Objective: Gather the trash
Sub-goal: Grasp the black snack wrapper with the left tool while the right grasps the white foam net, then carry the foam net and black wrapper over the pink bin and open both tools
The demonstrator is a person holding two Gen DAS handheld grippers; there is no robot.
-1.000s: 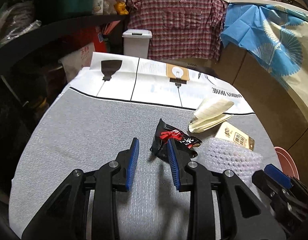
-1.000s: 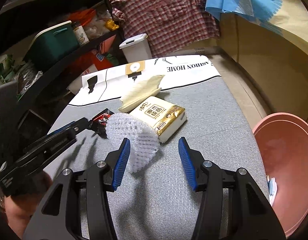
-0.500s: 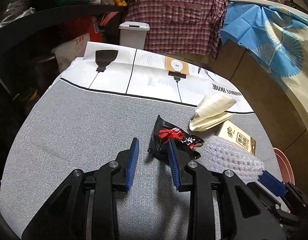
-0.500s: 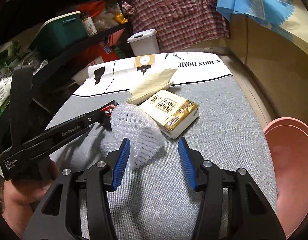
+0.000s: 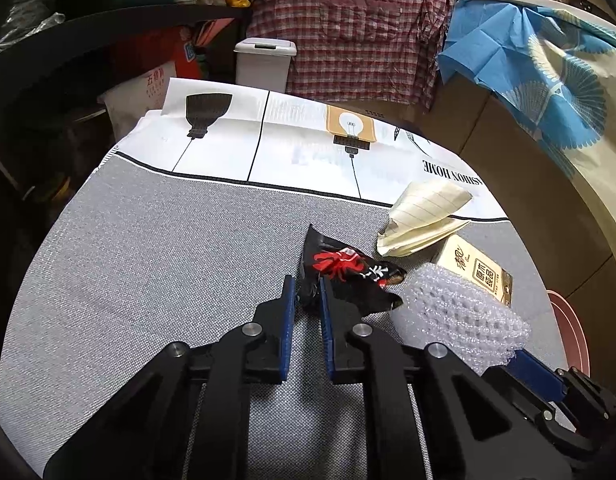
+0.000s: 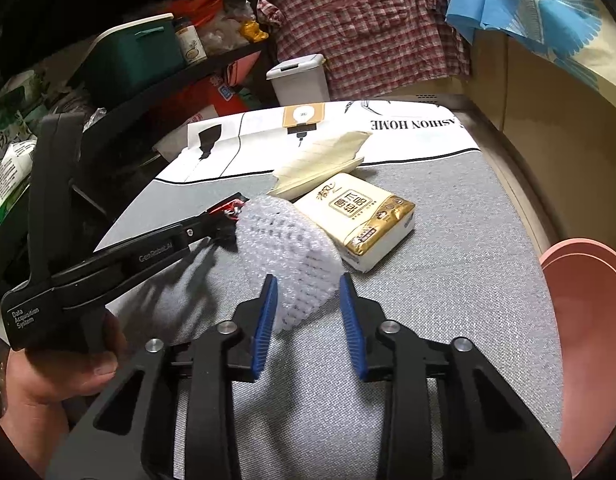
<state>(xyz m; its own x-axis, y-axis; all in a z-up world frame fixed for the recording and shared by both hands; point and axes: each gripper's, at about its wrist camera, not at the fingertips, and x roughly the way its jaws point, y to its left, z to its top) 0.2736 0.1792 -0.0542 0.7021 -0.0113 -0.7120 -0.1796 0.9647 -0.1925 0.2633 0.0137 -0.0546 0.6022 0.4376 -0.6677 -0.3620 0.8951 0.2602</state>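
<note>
A crumpled black snack wrapper (image 5: 348, 276) with red and white print lies on the grey tablecloth. My left gripper (image 5: 305, 294) has its jaws closed to a narrow gap on the wrapper's near left edge. A white foam fruit net (image 6: 287, 252) lies beside it, also in the left wrist view (image 5: 456, 316). My right gripper (image 6: 305, 292) is open, its blue pads on either side of the net's near end. A folded cream paper (image 6: 324, 160) lies behind.
A gold and white tissue pack (image 6: 364, 216) lies right of the net. A pink basin (image 6: 588, 320) stands off the table's right edge. A white lidded bin (image 6: 299, 80) stands beyond the far edge, with cluttered shelves to the left.
My left jaws have closed from wide open onto the black wrapper. My right gripper has moved forward so the foam net's end sits between its pads, and its jaws have narrowed slightly.
</note>
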